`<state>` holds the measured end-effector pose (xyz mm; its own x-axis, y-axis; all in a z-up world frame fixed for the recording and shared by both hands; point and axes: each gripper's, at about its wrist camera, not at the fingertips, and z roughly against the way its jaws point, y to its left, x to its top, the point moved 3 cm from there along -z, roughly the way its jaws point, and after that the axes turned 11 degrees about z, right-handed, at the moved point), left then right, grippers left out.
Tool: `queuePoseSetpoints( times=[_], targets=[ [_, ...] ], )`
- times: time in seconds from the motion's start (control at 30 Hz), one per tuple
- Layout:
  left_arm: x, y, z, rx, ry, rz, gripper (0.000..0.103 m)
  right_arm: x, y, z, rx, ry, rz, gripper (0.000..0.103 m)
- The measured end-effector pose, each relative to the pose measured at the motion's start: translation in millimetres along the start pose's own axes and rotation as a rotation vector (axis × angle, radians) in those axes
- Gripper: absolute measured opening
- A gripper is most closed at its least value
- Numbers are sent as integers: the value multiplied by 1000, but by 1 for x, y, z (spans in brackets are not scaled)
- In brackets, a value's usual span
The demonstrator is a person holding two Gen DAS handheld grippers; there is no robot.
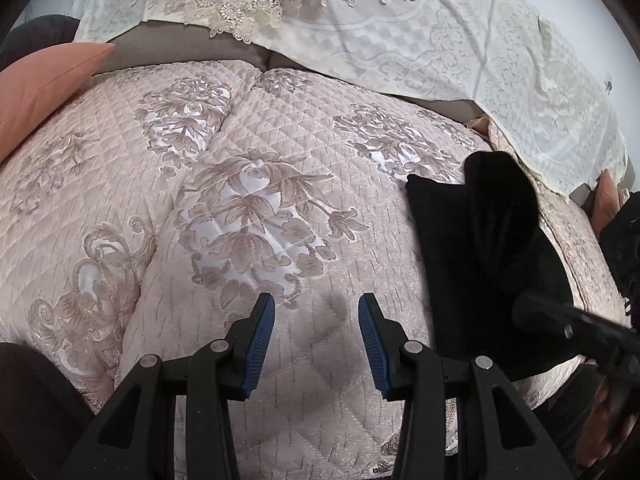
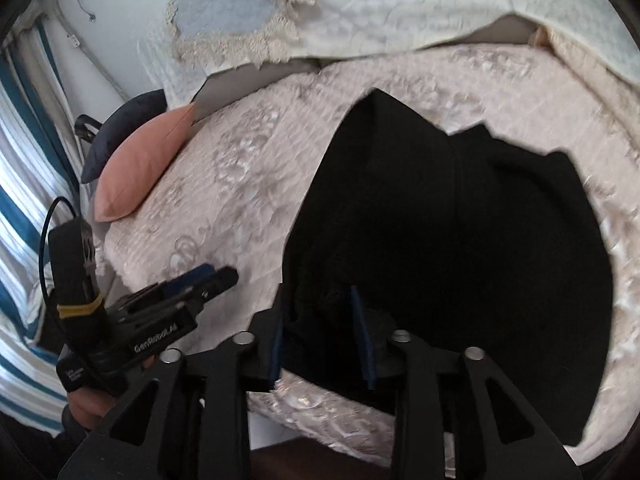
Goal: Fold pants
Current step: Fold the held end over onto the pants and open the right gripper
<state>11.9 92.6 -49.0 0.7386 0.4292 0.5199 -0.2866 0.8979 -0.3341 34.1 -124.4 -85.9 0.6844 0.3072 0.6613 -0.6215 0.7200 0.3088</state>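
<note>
While blurred, one pants [image 2: 460, 240] (seemingly folded), two pillows [image 2: 136, 168].

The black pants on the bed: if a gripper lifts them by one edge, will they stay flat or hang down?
The black pants would probably hang and sag, since they already lie in soft, uneven layers on the quilted bedspread. They look light for their size. The thick-looking fabric likely gives the right gripper decent hold.

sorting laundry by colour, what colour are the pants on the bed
Black pants, plain with no visible pattern; the right wrist view shows them best.
</note>
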Motion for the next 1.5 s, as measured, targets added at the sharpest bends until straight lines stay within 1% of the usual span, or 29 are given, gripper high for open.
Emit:
queuePoseSetpoints(
  times=[0.07,0.13,0.2,0.27,0.33,0.37,0.4,0.43,0.47,0.53,0.57,0.6,0.63,0.7,0.77,0.8,0.87,0.93,0.97,1.03,1.1,1.2,1.27,1.3,1.33,1.4,1.43,1.47,1.5],
  targets=[
    [2,1,3,-4,-8,1,45,-2,9,2,74,-15,12,43],
    [3,-1,5,-13,-11,-1,45,-6,17,6,113,-10,39,43],
    [6,-5,7,-29,-18,-10,45,-11,21,13,110,-16,70,43],
    [8,-14,10,-59,-23,-22,45,-15,16,28,99,-63,64,43],
    [11,-28,11,-99,-23,-43,45,-17,-1,47,60,-129,12,43],
    [12,-37,12,-116,-24,-60,45,-18,-13,56,17,-164,-20,43],
    [13,-47,12,-131,-26,-79,45,-19,-21,62,-22,-184,-38,39],
    [14,-58,12,-150,-27,-98,45,-22,-35,70,-89,-205,-67,31],
    [15,-69,11,-171,-26,-115,45,-27,-48,75,-144,-210,-100,28],
    [17,-93,9,-211,-23,-152,45,-37,-67,77,-216,-196,-146,25],
    [18,-104,6,-223,-22,-169,45,-45,-76,69,-246,-145,-166,25],
    [20,-114,4,-231,-22,-183,45,-49,-79,62,-242,-104,-169,25],
    [21,-126,0,-241,-22,-199,45,-55,-78,53,-208,-58,-160,25],
    [26,-144,-8,-252,-27,-225,45,-57,-67,55,-191,-75,-104,25],
    [30,-156,-21,-239,-32,-235,45,-53,-64,62,-117,-102,-92,25],
    [32,-160,-30,-230,-27,-241,45,-49,-66,63,-107,-117,-102,25],
    [33,-161,-54,-194,7,-244,45,-41,-80,73,-145,-158,-118,25],
    [30,-154,-71,-157,48,-241,45,-31,-98,82,-192,-182,-133,25],
    [29,-150,-74,-153,55,-235,44,-23,-107,83,-205,-193,-132,25],
    [27,-144,-71,-166,41,-237,41,-5,-123,79,-235,-194,-125,25],
    [24,-140,-70,-153,29,-238,38,12,-133,66,-229,-186,-114,25],
    [21,-138,-73,-135,9,-244,37,31,-143,43,-238,-138,-67,25],
    [19,-137,-73,-121,-10,-246,37,38,-157,24,-288,-87,-50,19],
    [18,-136,-73,-118,-17,-244,37,36,-167,17,-316,-56,-52,5],
    [17,-136,-73,-119,-23,-243,37,36,-176,13,-329,-50,-48,0],
    [16,-134,-73,-125,-35,-243,37,34,-190,21,-372,-67,-71,1],
    [16,-133,-73,-130,-37,-241,37,33,-199,24,-446,-47,-93,1],
    [16,-132,-73,-134,-35,-238,37,31,-206,26,-445,-47,-112,1],
    [17,-131,-73,-139,-32,-234,37,28,-211,33,-400,-68,-152,1]
  ],
)
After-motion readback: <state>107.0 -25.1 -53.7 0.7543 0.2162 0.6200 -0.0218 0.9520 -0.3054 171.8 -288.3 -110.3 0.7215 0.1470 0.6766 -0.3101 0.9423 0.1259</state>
